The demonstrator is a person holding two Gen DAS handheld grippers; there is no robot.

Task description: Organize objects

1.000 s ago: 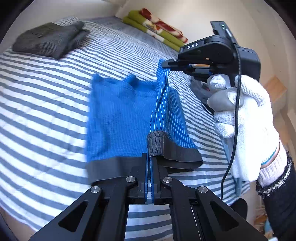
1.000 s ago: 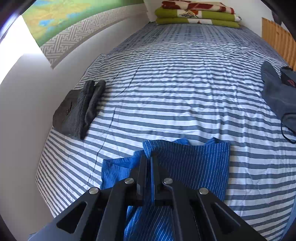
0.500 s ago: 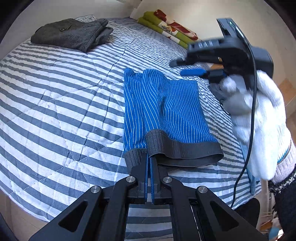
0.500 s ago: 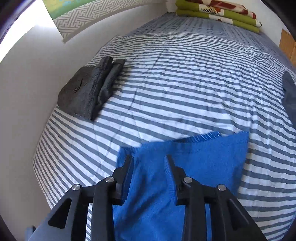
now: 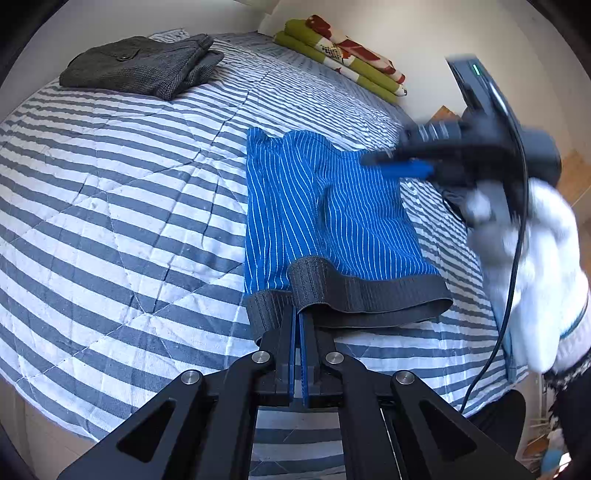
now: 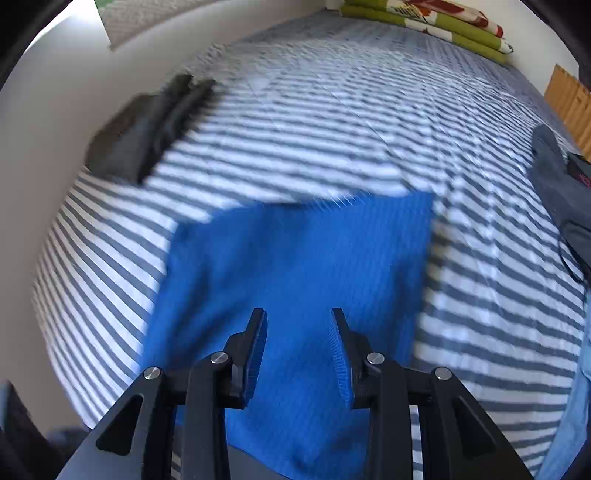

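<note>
Bed (image 5: 110,206) covered in a grey-and-white striped quilt, plain pale wall (image 6: 48,110) along one side, wooden slatted panel (image 6: 569,99) at the far corner, patterned wall hanging (image 6: 147,18), bright daylight

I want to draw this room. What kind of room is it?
Probably a bedroom. A wide bed with a grey-and-white striped quilt fills the view, green-and-red folded blankets lie against the wall, and blue pinstriped shorts and folded dark grey trousers lie on it.
</note>
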